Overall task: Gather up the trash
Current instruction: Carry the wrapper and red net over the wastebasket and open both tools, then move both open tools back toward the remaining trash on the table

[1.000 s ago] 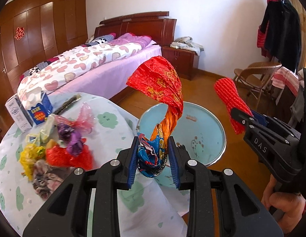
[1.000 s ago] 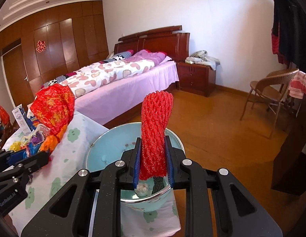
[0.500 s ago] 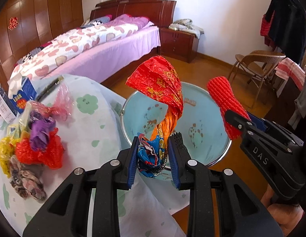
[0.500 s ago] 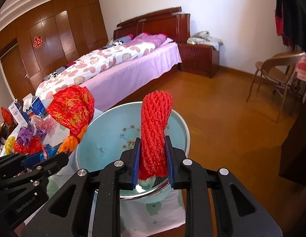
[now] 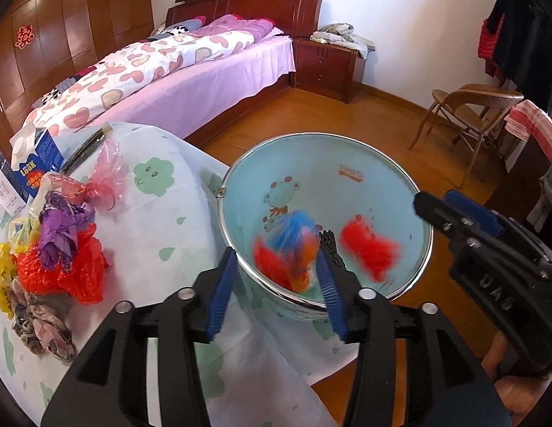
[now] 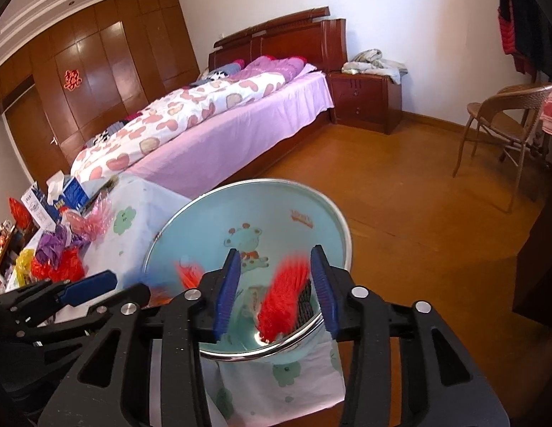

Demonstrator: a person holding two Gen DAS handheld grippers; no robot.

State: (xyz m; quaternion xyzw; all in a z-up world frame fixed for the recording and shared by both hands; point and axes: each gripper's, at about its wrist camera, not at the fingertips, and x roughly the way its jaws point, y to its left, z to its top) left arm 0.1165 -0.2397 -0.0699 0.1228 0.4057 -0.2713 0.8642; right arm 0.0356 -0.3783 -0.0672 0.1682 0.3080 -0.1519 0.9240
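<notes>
two pieces released over the basin; more trash waits on the table

the red-and-blue foil wrapper (image 5: 288,249) shows as a motion-blurred streak inside the pale blue basin (image 5: 347,153), clear of both blue pads of the left gripper (image 5: 277,286); its jaws are opening, nothing pressed between them; beside it the red foam net (image 6: 285,293) is equally blurred, lying between the parted pads of the right gripper (image 6: 276,288) without visible contact on the left pad; contact on the right pad cannot be told through the blur; those jaws are opening too; judged: both pieces are falling into the basin.

both grippers are tilted down over the near rim, which puts each release above the basin's hollow rather than the cloth; the basin sits at the table's corner, beside the floor, within reach of both hands.

outward, on the patterned tablecloth (image 5: 162,227), the remaining trash lies heaped well apart from the basin: red plastic bag (image 5: 73,270), purple wrapper (image 5: 60,227), pink cellophane (image 5: 105,185), yellow bag (image 5: 0,267); a blue-and-white carton (image 5: 30,163) stands behind the heap; judged: collection is partly done, the heap untouched.
</notes>
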